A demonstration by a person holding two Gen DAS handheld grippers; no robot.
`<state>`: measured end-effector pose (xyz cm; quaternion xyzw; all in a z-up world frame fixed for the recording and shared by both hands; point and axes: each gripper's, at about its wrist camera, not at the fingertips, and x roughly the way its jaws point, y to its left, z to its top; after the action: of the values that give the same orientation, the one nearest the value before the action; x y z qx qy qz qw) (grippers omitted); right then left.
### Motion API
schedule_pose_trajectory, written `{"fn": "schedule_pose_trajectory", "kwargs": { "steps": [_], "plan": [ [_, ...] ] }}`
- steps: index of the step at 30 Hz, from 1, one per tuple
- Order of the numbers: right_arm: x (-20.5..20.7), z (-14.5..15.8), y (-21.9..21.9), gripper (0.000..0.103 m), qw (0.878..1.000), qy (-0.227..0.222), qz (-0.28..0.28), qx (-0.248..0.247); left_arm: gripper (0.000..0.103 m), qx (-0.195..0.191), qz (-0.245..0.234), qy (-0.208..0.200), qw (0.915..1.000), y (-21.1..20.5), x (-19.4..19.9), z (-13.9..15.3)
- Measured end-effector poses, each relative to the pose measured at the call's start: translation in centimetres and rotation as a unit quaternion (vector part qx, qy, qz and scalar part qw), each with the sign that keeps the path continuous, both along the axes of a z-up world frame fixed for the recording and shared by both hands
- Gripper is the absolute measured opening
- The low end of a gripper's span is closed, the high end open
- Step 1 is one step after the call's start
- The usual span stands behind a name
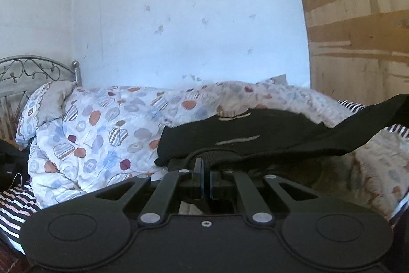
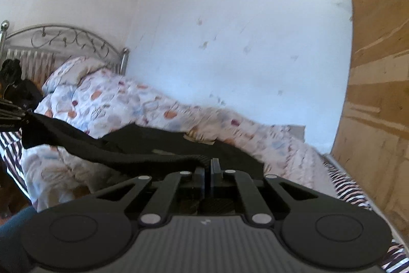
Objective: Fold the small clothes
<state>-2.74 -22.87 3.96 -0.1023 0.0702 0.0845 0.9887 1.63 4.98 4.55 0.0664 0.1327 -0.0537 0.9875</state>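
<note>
- Stood behind everything: pale wall point(image 1: 179, 30), with bed point(image 1: 15, 201) below it and brown board point(image 1: 358, 17) to the right of the bed.
- Covered most of the bed: patterned duvet point(image 1: 102, 124), bunched along the wall side; striped sheet point(image 2: 350, 191) bare at the bed's near edge.
- Rose at the bed's far left end: metal headboard point(image 2: 64, 40), pillow point(image 1: 51, 99) leaning under it.
- Hung over the duvet, partly lifted off the bed: black garment point(image 1: 255, 129), pale label point(image 1: 232, 117) at its far edge, toward the wall.
- Ran with its long axis across the bed, stretched as a taut band from one tool to the other.
- Clamped on one ribbed end of the garment, jaws nearly together: left gripper point(image 1: 205, 170), on the headboard side of the bed.
- Clamped likewise on the other end: right gripper point(image 2: 207, 170), on the board side; left one's fingers point(image 2: 10, 114) visible at the band's far end in its view.
- Lay straight ahead of and just beyond both tools, neither clearly nearer; next move judged to turn on carrying the held edge over the cloth toward the wall.
</note>
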Motion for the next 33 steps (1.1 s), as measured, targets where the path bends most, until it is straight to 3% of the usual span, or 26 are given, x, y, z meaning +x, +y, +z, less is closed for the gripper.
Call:
{"fn": "schedule_pose_trajectory", "kwargs": {
  "steps": [8, 14, 16, 22, 25, 26, 27, 31, 33],
  "plan": [
    [-7.8, 3.1, -0.9, 0.004, 1.0, 0.002, 0.004, 0.021, 0.003, -0.002, -0.015, 0.0, 0.9999, -0.1, -6.9, 3.4],
    [-7.7, 3.2, -1.1, 0.004, 1.0, 0.02, 0.008, 0.02, 0.003, -0.007, -0.021, 0.011, 0.9997, -0.2, -6.9, 3.9],
    [-5.6, 3.6, -1.3, 0.004, 1.0, 0.01, 0.008, 0.016, 0.003, -0.007, -0.021, 0.008, 0.9997, -0.4, -5.8, 4.4],
    [1.7, 3.9, -2.4, 0.004, 1.0, -0.011, 0.006, -0.001, 0.003, 0.025, -0.03, -0.023, 0.999, -1.6, 0.3, 6.2],
    [6.9, 4.2, -3.0, 0.004, 1.0, -0.003, 0.01, -0.005, 0.003, 0.015, -0.04, -0.021, 0.9989, -1.7, 5.5, 6.8],
    [6.9, 4.2, -3.0, 0.004, 1.0, -0.003, 0.01, -0.005, 0.003, 0.015, -0.042, -0.017, 0.9989, -1.8, 7.4, 6.9],
    [10.5, 4.3, -3.2, 0.004, 1.0, 0.004, 0.014, -0.013, 0.003, 0.011, -0.042, -0.008, 0.999, -1.7, 9.5, 7.0],
    [18.3, 3.9, -3.5, 0.004, 0.999, 0.027, 0.012, -0.038, 0.003, 0.004, -0.044, 0.035, 0.9984, -1.6, 18.1, 7.0],
    [20.5, 3.5, -3.4, 0.004, 0.998, 0.037, 0.011, -0.045, 0.003, -0.003, -0.043, 0.058, 0.9974, -1.7, 22.0, 6.7]
  ]
}}
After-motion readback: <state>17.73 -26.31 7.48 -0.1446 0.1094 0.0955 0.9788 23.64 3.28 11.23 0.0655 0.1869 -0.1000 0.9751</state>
